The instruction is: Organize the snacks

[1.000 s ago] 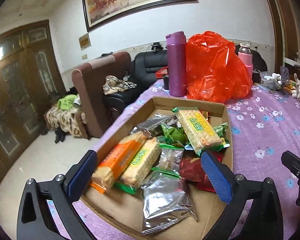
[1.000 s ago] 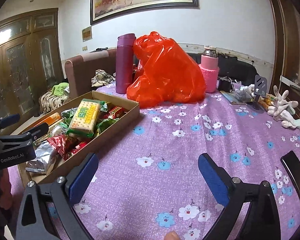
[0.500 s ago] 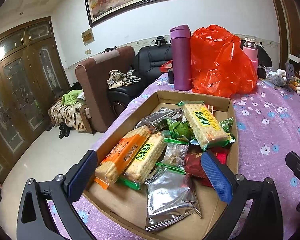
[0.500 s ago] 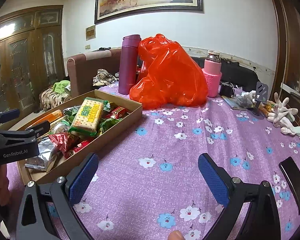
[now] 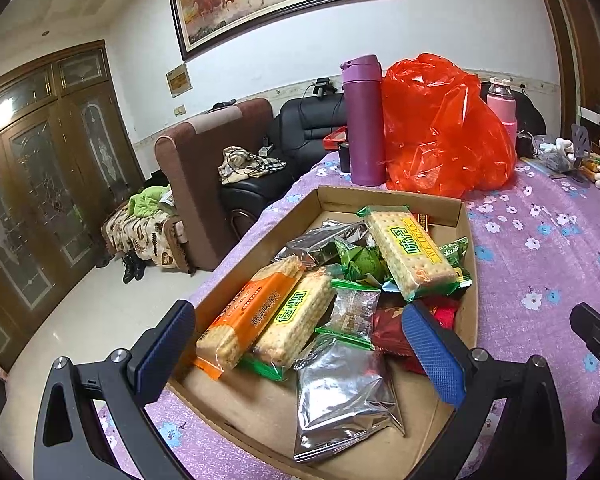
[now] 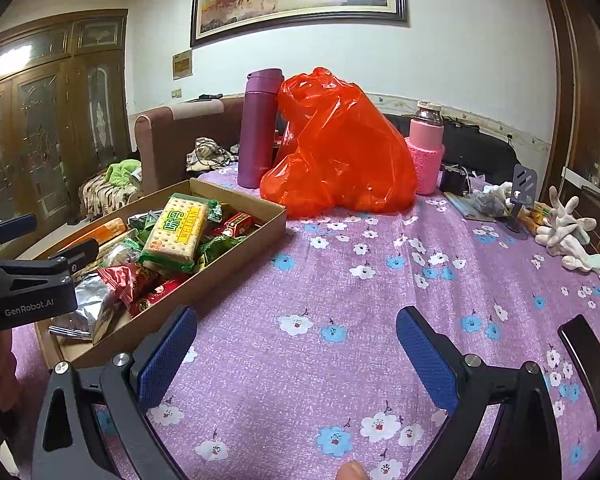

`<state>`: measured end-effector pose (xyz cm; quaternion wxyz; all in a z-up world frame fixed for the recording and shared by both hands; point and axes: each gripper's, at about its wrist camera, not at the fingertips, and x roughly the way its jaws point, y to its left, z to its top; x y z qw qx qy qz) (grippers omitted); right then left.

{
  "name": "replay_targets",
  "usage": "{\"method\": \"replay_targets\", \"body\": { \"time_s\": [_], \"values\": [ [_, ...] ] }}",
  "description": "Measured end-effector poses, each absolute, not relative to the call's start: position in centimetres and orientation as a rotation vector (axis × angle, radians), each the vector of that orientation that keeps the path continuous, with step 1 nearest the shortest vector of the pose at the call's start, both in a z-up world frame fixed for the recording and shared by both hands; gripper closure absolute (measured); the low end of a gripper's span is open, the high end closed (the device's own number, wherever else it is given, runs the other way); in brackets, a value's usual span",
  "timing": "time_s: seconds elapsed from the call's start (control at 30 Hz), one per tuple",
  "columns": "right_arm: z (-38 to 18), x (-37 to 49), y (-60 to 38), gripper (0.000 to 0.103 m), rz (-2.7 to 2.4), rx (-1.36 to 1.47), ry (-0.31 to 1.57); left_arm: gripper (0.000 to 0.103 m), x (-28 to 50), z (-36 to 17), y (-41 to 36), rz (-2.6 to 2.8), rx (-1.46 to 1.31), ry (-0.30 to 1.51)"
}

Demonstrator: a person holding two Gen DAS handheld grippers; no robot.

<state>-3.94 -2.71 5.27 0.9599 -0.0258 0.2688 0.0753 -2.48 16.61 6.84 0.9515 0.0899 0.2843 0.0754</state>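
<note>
L fingers wide open, empty, above brown cardboard snack tray; R fingers same, over desk. Risk: slick silver foil pouch slips if pinched at edge.

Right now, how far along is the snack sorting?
Barely started, judging by the layout. Done: the snacks all sit in the cardboard box, but in a loose heap, with one cracker pack lying across other packets. In hand: nothing; the left tongs hang open over the box's near end, and the right tongs are open above the tablecloth. Left: picking and arranging every packet.
</note>
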Motion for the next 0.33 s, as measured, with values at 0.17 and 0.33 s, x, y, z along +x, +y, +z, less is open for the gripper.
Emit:
{"method": "replay_targets", "body": {
  "time_s": [0.17,0.33],
  "values": [
    [5.27,-3.94,-2.73,0.001,0.151,-0.052,0.546,0.000,-2.64,7.20,16.81,0.159,0.168,0.585],
    [5.18,-3.87,-2.94,0.001,0.141,-0.045,0.546,0.000,-2.52,7.32,17.07,0.152,0.156,0.600]
  ]
}}
